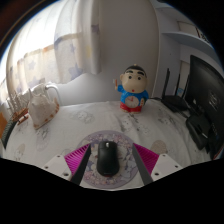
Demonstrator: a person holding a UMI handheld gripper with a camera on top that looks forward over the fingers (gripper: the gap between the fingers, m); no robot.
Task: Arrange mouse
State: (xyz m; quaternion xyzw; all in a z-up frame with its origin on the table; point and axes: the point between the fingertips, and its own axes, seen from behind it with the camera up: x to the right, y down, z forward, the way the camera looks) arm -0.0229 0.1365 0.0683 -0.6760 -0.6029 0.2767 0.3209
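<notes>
A black mouse (pixel 107 157) lies on a round grey-purple patterned mouse mat (pixel 110 180) on the white tablecloth. My gripper (pixel 110 150) is open. The mouse stands between the two fingers with a gap on either side, and neither magenta pad (pixel 76 160) touches it. The fingers reach along both sides of the mat, and the mouse's front points away from me.
A cartoon boy figurine (pixel 133 88) stands beyond the mat at the back of the table. A white kettle (pixel 42 104) sits at the left. A dark monitor (pixel 208 90) and black items (pixel 200 130) stand at the right. Curtains hang behind.
</notes>
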